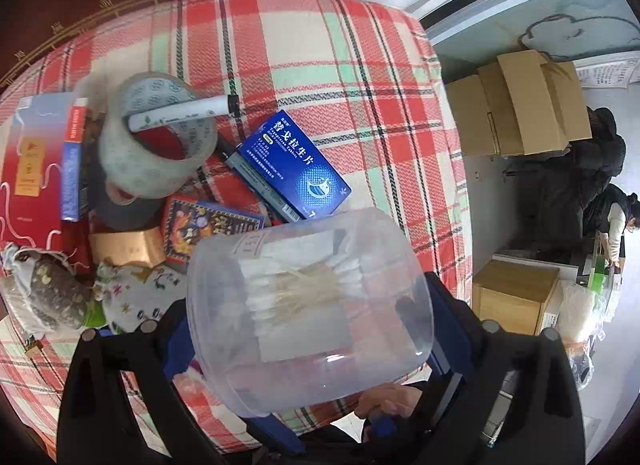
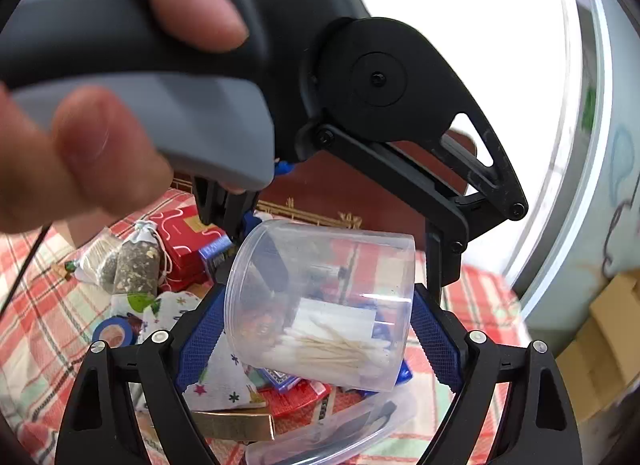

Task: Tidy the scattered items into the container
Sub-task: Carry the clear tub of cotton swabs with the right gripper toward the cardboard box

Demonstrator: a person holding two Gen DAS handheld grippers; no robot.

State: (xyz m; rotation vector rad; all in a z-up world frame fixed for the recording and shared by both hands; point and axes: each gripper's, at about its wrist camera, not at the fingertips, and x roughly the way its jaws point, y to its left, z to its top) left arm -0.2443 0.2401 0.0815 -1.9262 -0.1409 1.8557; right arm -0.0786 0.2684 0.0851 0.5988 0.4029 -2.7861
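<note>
- A red, white and green plaid cloth [image 1: 304,49] is covering the tabletop.
- A blue medicine box [image 1: 294,167] is lying flat on the cloth.
- A roll of clear tape [image 1: 156,137] is sitting beside it, with a white marker [image 1: 182,113] resting across its top.
- A red box [image 1: 28,181] is lying at the left.
- Two mesh sachets [image 1: 52,297] are lying near it.
- A star-printed pouch [image 1: 140,297] is lying beside the sachets.

Left hand-held gripper [image 1: 316,329]: black arms, blue textured pads, silver screws at arm joints. Right hand-held gripper [image 2: 316,337]: same build. Beyond it, left tool's grey-and-black handle, round black pivot housing, black screws; thin dark cable, possibly, left of handle.
</note>
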